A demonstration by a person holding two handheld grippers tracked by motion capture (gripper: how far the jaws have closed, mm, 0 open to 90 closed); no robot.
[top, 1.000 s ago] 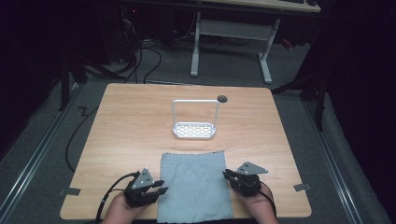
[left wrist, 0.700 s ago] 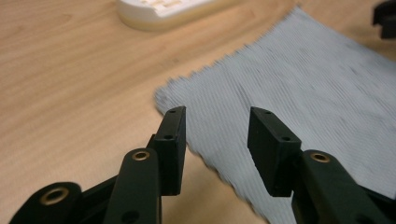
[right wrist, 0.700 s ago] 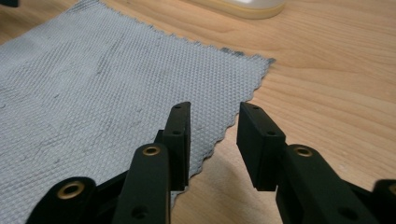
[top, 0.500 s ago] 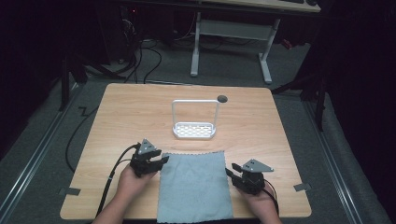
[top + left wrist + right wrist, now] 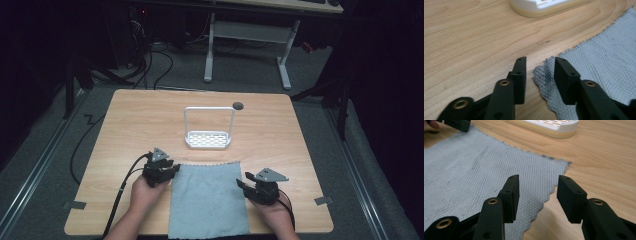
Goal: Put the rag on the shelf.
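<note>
Two grippers flank a grey cloth [image 5: 208, 199] lying flat on the near edge of a wooden table [image 5: 125, 125].
Left gripper [image 5: 539, 66] straddles the cloth's far left corner, jaws just closing, pads not pressing; right gripper [image 5: 537, 185] spans the right edge, jaws just opening, gripping nothing. Beyond the cloth stands a white rack [image 5: 209, 139], well apart.

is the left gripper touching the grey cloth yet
Cannot tell. In the left gripper view the cloth has its raised corner between the left gripper open jaws, too close to judge.
</note>
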